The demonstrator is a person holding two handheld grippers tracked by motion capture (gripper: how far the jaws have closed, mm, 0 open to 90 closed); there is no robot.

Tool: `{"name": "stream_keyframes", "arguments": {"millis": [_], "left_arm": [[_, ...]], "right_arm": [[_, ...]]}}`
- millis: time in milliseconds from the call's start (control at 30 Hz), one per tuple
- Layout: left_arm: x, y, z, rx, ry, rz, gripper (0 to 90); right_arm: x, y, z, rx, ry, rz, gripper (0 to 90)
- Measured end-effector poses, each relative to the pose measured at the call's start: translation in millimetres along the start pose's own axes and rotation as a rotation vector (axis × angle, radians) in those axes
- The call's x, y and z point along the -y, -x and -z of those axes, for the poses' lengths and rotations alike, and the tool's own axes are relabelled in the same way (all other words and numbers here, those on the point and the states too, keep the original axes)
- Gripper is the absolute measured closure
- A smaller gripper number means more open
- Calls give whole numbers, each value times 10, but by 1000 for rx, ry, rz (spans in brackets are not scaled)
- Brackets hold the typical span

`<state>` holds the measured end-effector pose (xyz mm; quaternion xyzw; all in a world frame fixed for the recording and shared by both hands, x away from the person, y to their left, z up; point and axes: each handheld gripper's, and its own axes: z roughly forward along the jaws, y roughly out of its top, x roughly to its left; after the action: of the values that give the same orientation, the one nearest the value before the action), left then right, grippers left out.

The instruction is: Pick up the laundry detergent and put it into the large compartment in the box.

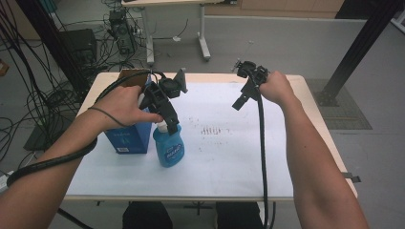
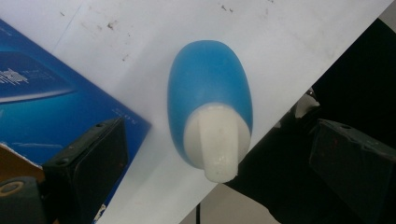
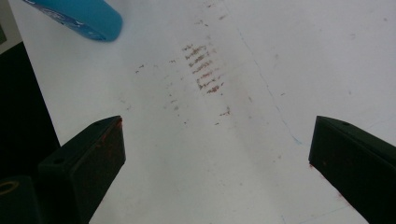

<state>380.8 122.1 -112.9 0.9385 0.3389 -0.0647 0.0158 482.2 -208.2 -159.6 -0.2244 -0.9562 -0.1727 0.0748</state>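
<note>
- The bench (image 1: 229, 162) fills the middle of the high view, its top covered in white with a patch of brown scuff marks (image 1: 210, 130) near the centre.
- A blue carton (image 1: 128, 138), open at the top, stands at about nine o'clock from those marks, near the bench's left edge.
- The blue bottle (image 1: 169, 149) with a white cap stands upright just beside the carton, at its three o'clock side, close enough that I cannot tell whether they touch.
- The left tongs (image 1: 167, 119) hang right over the bottle's cap; in the left gripper view the two black jaws stand wide apart on either side of the bottle (image 2: 210, 100), clear of it and gripping nothing.
- The right tongs (image 1: 240, 102) are held above the bench at about one o'clock from the scuff marks, well apart from the bottle; in the right gripper view its jaws are spread wide and empty over the marked white surface (image 3: 205, 70), with a bit of the bottle (image 3: 88, 16) at eleven o'clock.
</note>
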Motion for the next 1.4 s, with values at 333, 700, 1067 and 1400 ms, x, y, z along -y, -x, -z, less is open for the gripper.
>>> {"name": "stream_keyframes", "arguments": {"millis": [333, 700, 1067, 1400], "left_arm": [[-4, 3, 17, 0, 5, -5, 49], [-16, 23, 10, 0, 3, -7, 49], [-27, 21, 17, 2, 1, -7, 49], [-32, 21, -12, 7, -2, -4, 49]], "right_arm": [[-6, -7, 11, 4, -4, 2, 39], [-5, -15, 13, 5, -4, -2, 39], [-9, -24, 21, 8, -5, 3, 39], [5, -22, 22, 7, -2, -1, 39]]}}
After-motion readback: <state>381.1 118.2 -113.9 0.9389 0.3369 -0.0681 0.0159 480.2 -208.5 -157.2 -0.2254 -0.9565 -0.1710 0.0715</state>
